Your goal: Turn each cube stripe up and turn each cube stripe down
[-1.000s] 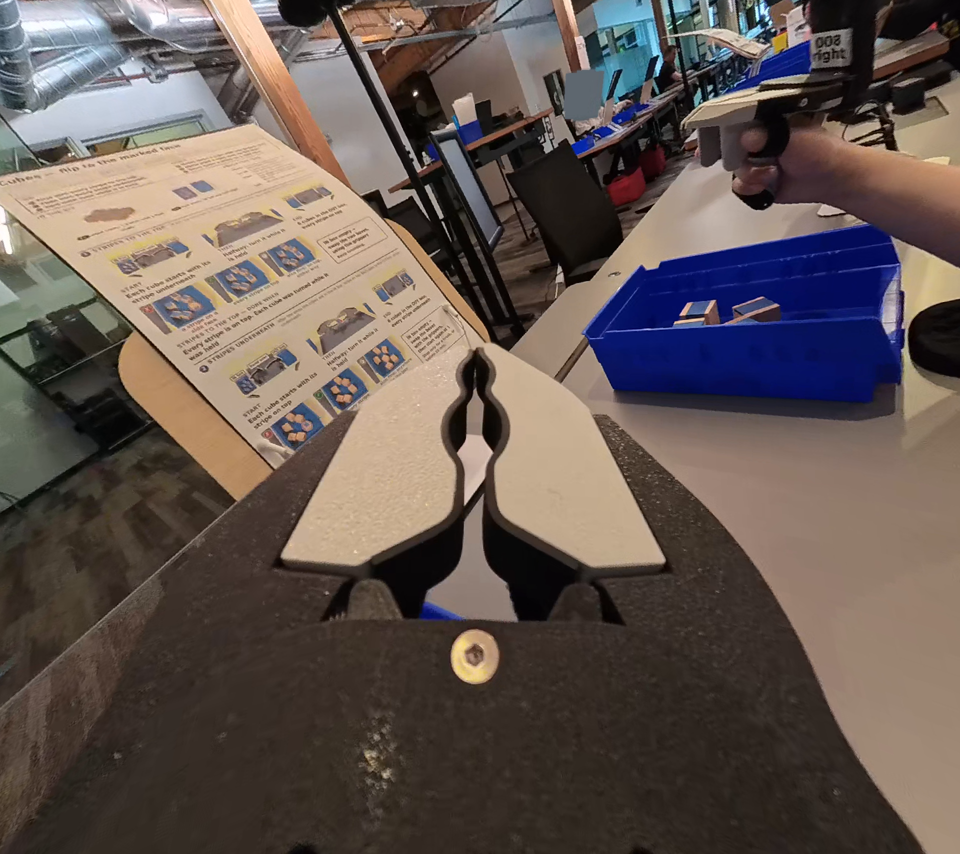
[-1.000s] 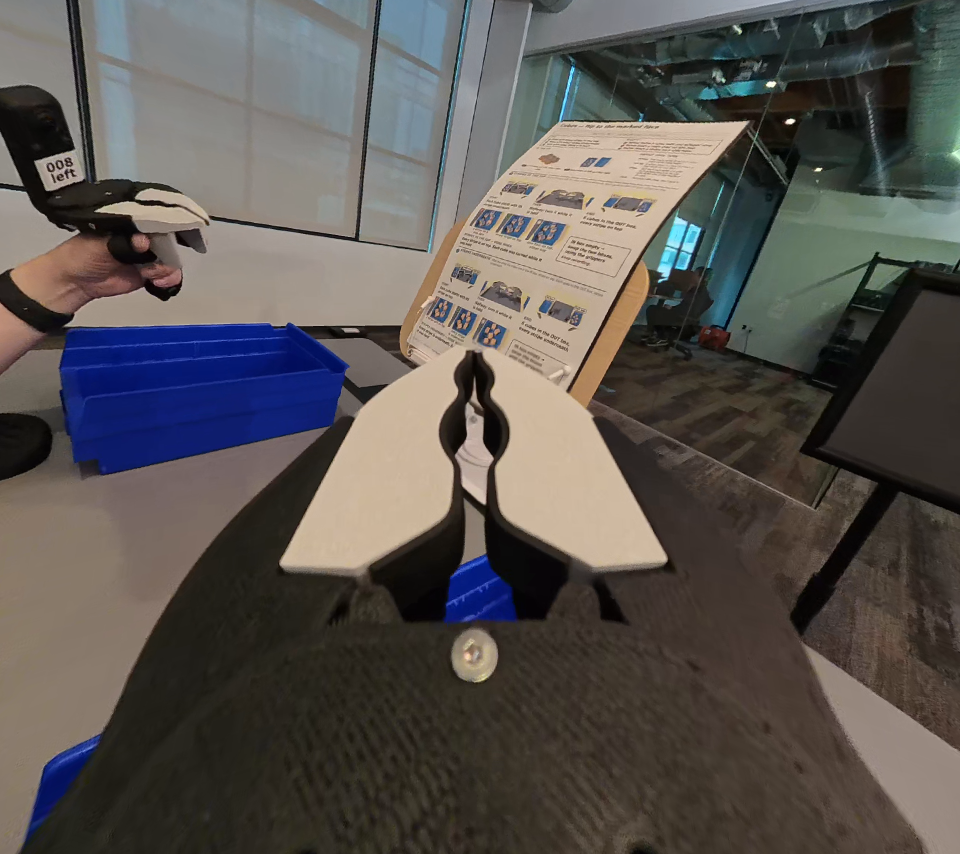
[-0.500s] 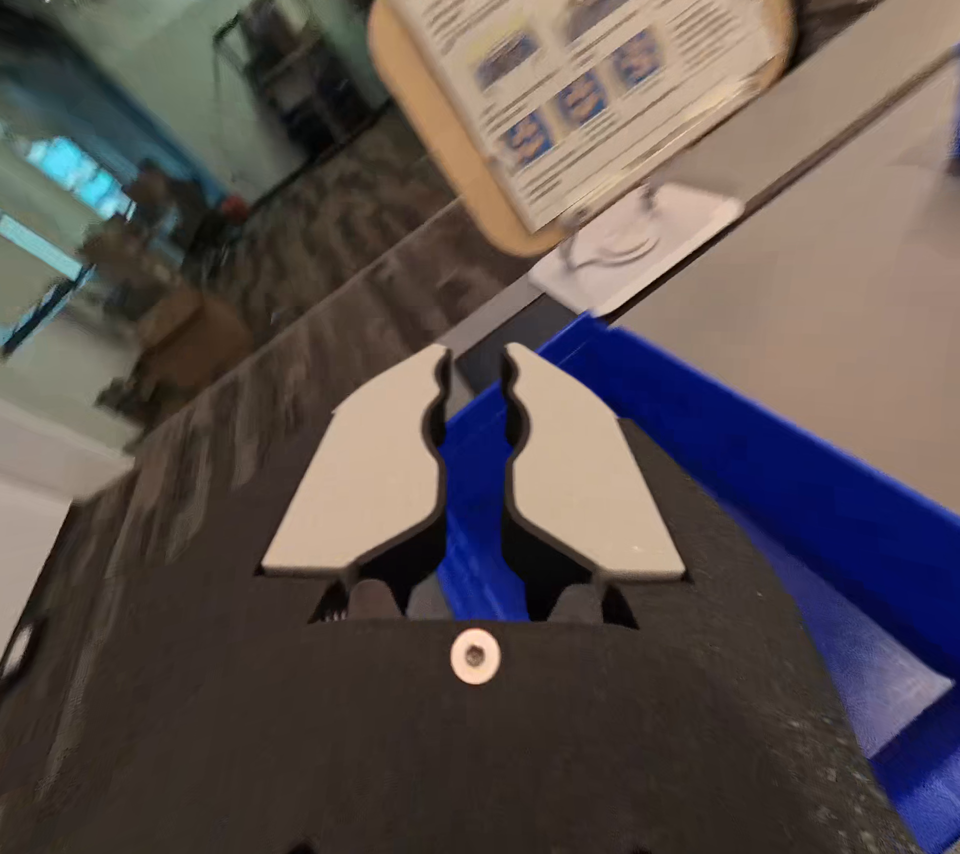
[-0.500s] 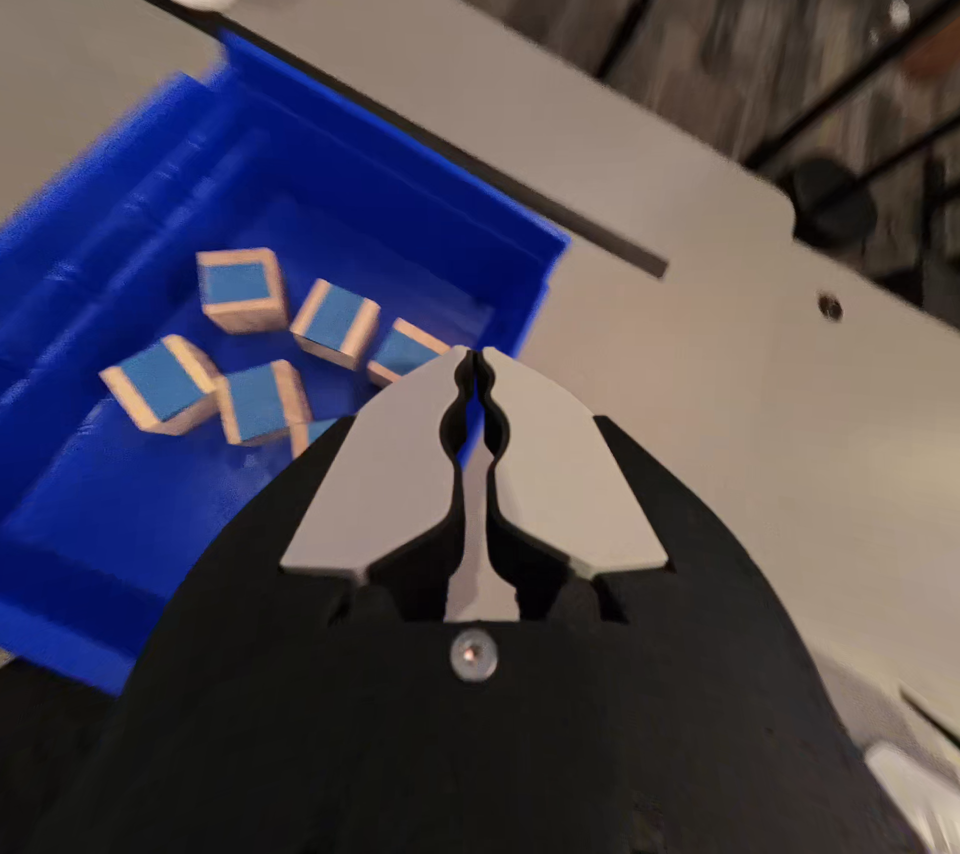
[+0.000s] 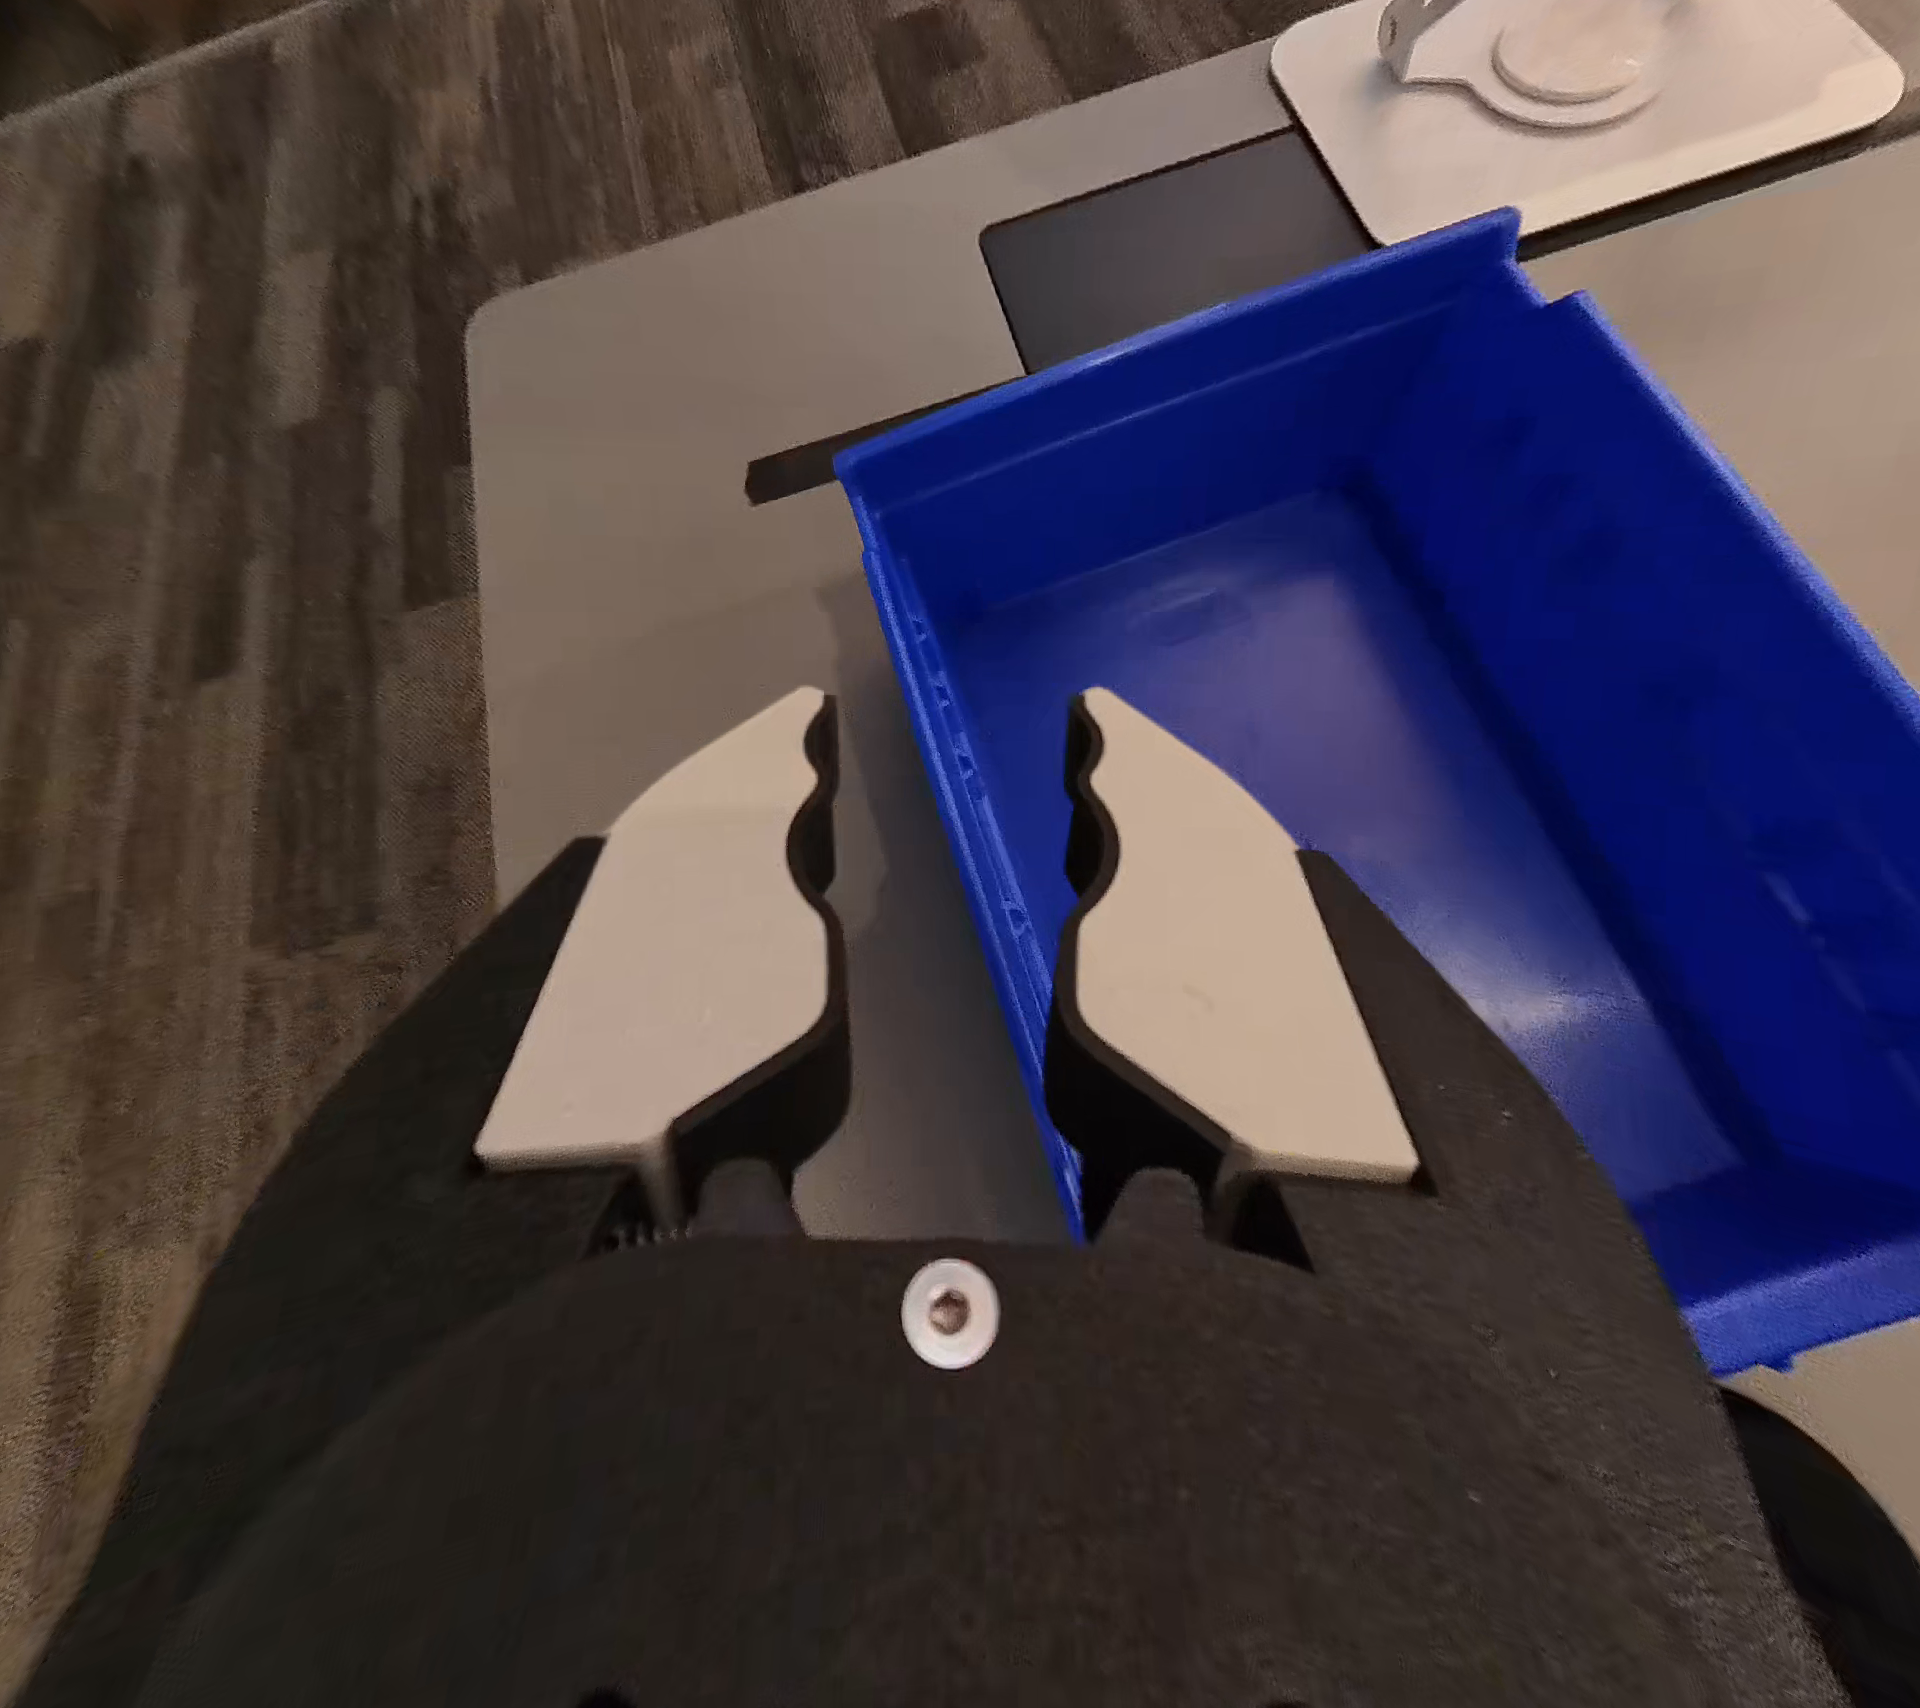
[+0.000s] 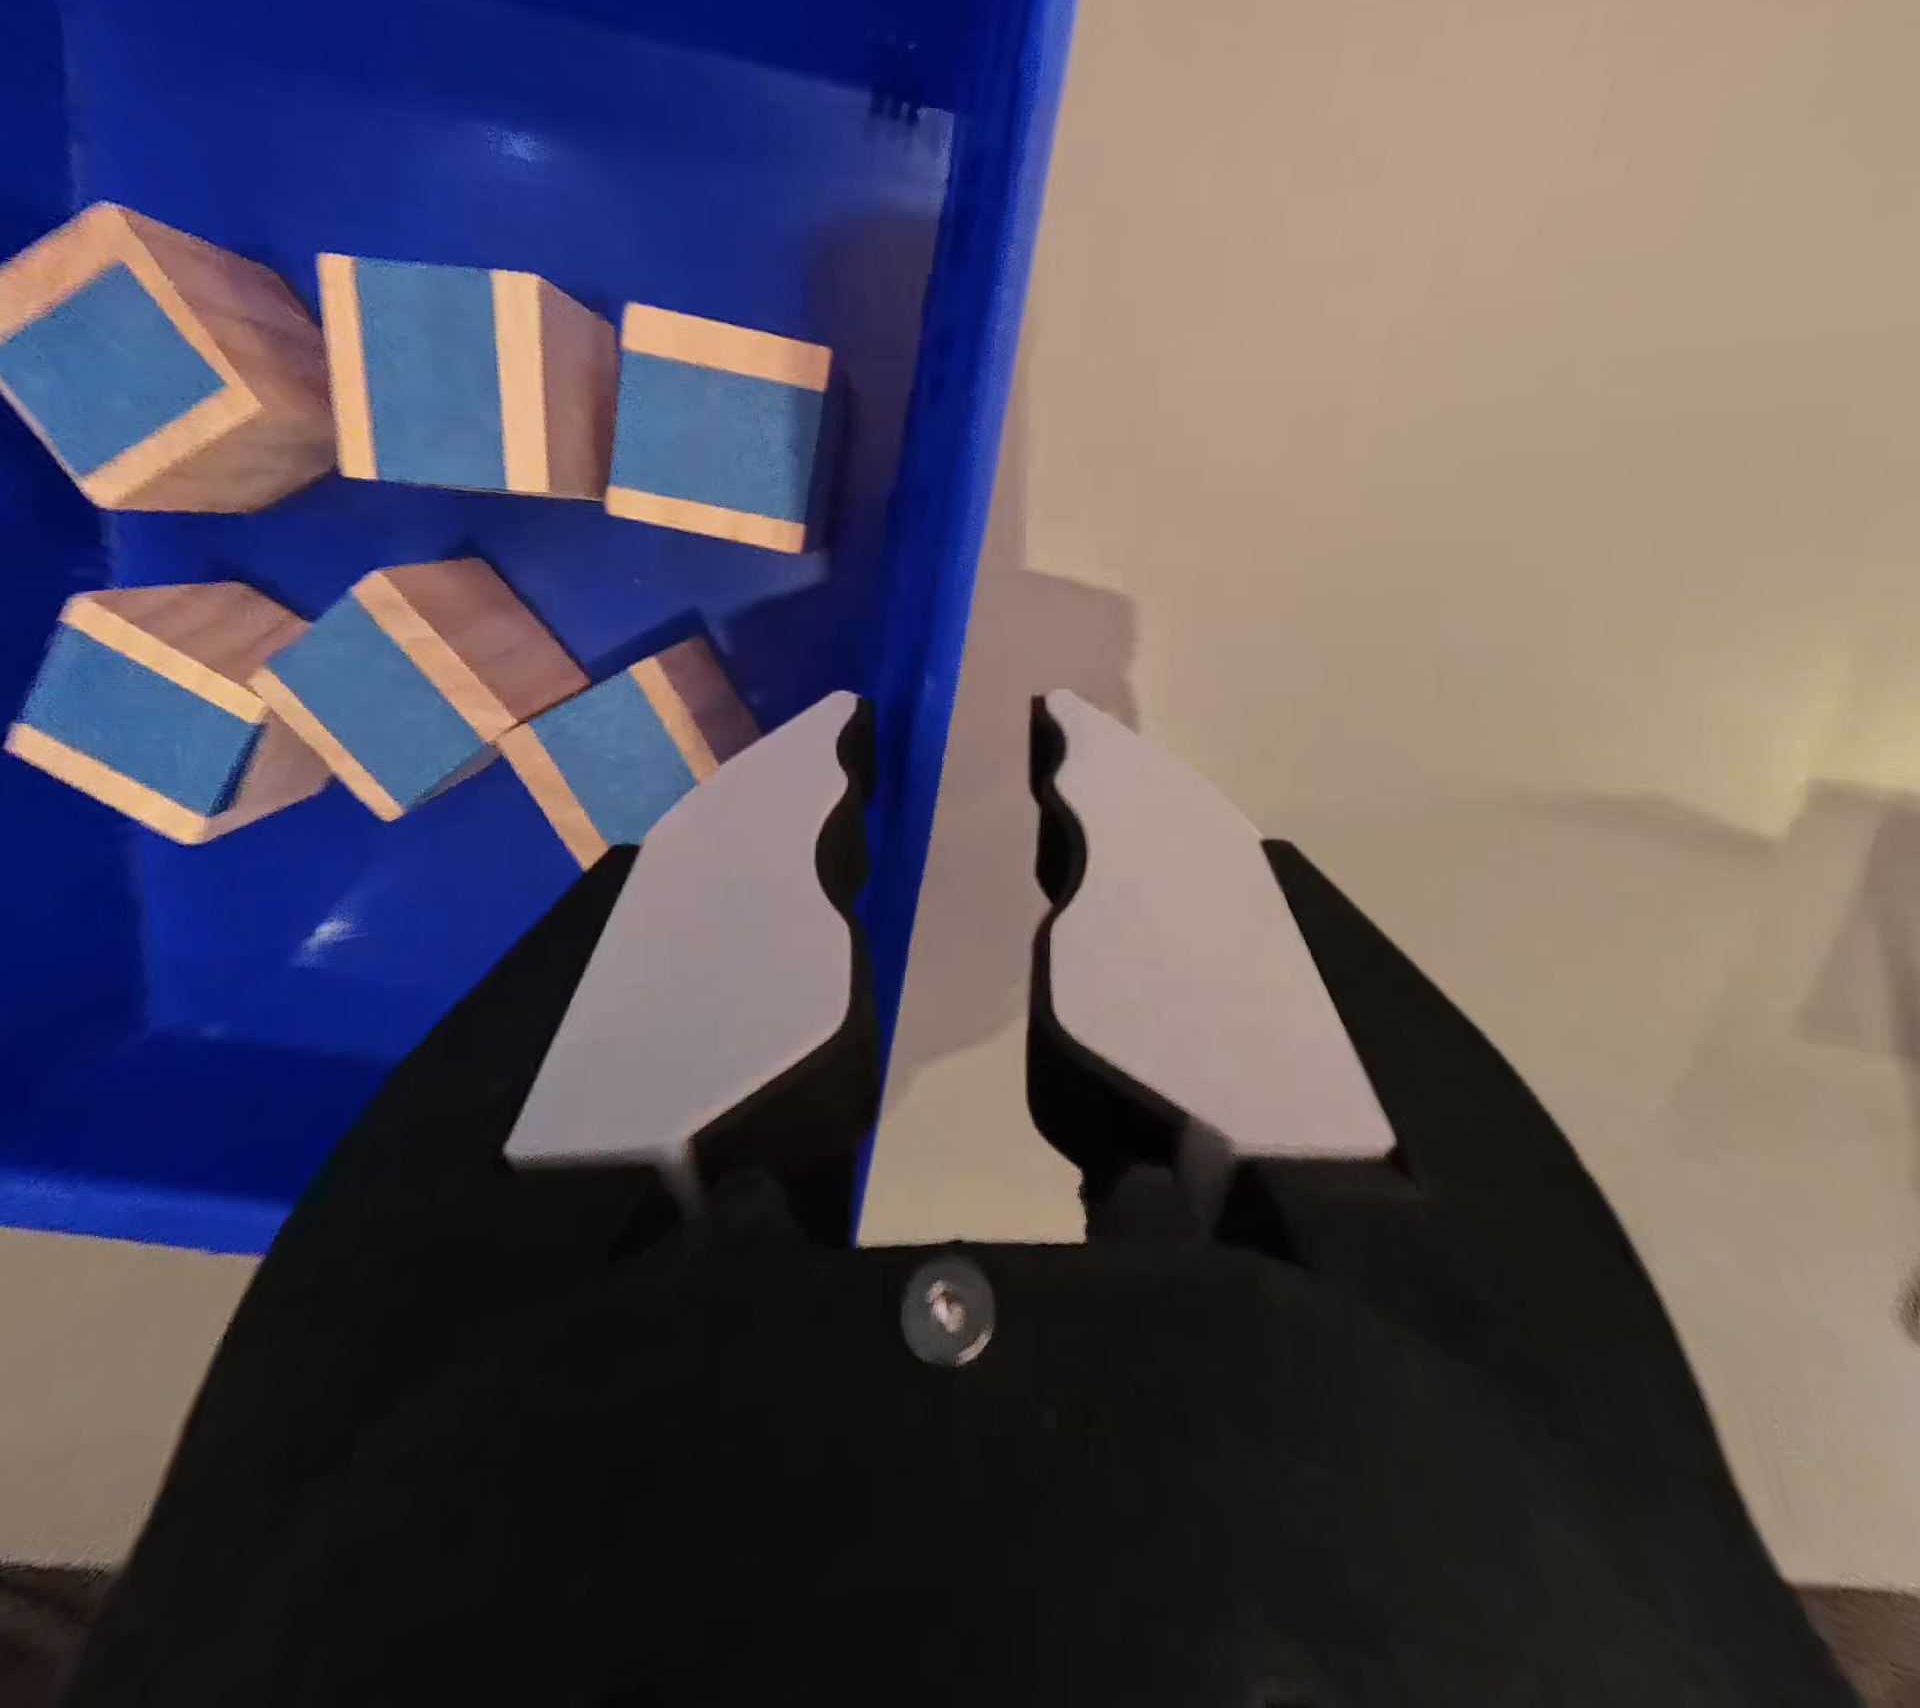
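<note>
Both hand-held grippers have swung down from pointing out across the room a second ago to looking onto the table, and both have parted their jaws on the way. The right gripper (image 6: pixel 945 713), shut half a second ago, now stands partly open and holds nothing; it straddles the right wall of a blue bin (image 6: pixel 966 515), one finger inside, one over the bare table (image 6: pixel 1455 308).

Six wooden cubes lie loose on that bin's floor, every one showing a blue stripe on its upper face. Three sit in a far row: the far-left cube (image 6: pixel 135 370), the far-middle cube (image 6: pixel 457 380) and the far-right cube (image 6: pixel 717 432), which is closest to the wall. Three sit nearer: the near-left cube (image 6: pixel 145 713), the near-middle cube (image 6: pixel 395 682), and the nearest cube (image 6: pixel 613 744), partly hidden behind the right gripper's inner finger.

The left gripper (image 5: pixel 951 702) is open wider, also empty, straddling the left wall of a second blue bin (image 5: pixel 1195 370) whose visible floor is bare. Beyond it stands a white stand base (image 5: pixel 1579 79) on the table.

With stripes already up, the work ahead looks like turning cubes stripe down, and the opened jaws suggest a first reach, probably at the nearest cube.
</note>
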Tool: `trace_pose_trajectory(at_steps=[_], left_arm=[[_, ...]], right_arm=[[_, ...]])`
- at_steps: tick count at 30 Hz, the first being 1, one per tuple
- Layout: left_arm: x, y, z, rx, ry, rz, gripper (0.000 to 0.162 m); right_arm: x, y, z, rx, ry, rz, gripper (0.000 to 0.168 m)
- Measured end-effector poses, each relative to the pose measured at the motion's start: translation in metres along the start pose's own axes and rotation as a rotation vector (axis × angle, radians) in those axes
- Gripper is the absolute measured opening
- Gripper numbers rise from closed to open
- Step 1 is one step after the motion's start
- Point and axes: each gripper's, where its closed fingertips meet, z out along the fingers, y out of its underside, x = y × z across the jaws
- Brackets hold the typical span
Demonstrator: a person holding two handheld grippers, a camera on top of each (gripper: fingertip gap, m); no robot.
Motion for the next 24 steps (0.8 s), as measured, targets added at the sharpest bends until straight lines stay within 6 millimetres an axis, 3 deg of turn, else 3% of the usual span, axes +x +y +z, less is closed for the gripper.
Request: trace_pose_trajectory(at_steps=[5,11,18,24], left_arm=[[-0.013,0.030,0.010,-0.155,-0.041,-0.018,0.040],[0.001,0.050,0.028,-0.258,0.099,-0.140,0.037],[0.003,0.084,0.038,-0.461,0.082,-0.156,0.026],[0.012,0.087,0.040,-0.507,0.081,-0.178,0.007]], right_arm=[[-0.004,0.001,0.001,-0.008,-0.052,0.047,0.024],[-0.010,0.009,0.007,-0.075,-0.048,0.033,0.021],[-0.013,0.015,0.020,-0.157,-0.022,0.014,0.013],[-0.015,0.015,0.020,-0.157,-0.060,0.038,0.010]])
